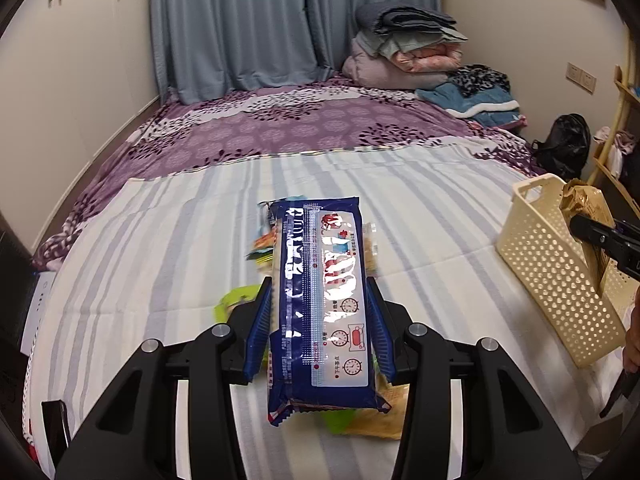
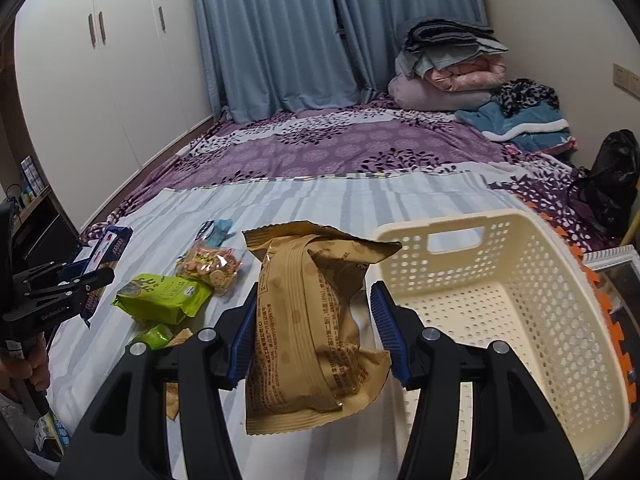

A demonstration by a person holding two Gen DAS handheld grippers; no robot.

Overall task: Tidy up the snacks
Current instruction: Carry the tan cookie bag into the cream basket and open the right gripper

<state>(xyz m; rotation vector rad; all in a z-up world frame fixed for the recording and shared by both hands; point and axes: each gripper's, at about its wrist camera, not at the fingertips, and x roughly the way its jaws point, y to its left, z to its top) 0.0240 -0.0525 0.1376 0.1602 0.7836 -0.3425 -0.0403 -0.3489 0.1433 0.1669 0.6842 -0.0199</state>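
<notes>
The cream basket (image 2: 500, 300) sat open at the bed's (image 2: 360, 200) right edge. The left gripper (image 1: 318, 304) clamped the blue packet (image 1: 320, 300); the right gripper (image 2: 314, 308) seemingly pinched the tan bag (image 2: 312, 320), both tilted downward.

Striped bed (image 2: 360, 200): cream basket (image 2: 520, 300), green packet (image 2: 164, 296), biscuit bag (image 2: 212, 264).

Snack packets (image 2: 188, 280) lie on the bed (image 2: 320, 200), left of the basket (image 2: 520, 264). Left gripper (image 1: 320, 304) holds a long packet (image 1: 320, 300) above them; right gripper (image 2: 312, 304) holds a bag (image 2: 312, 320) just left of the basket (folded bedding (image 2: 448, 68) behind).
</notes>
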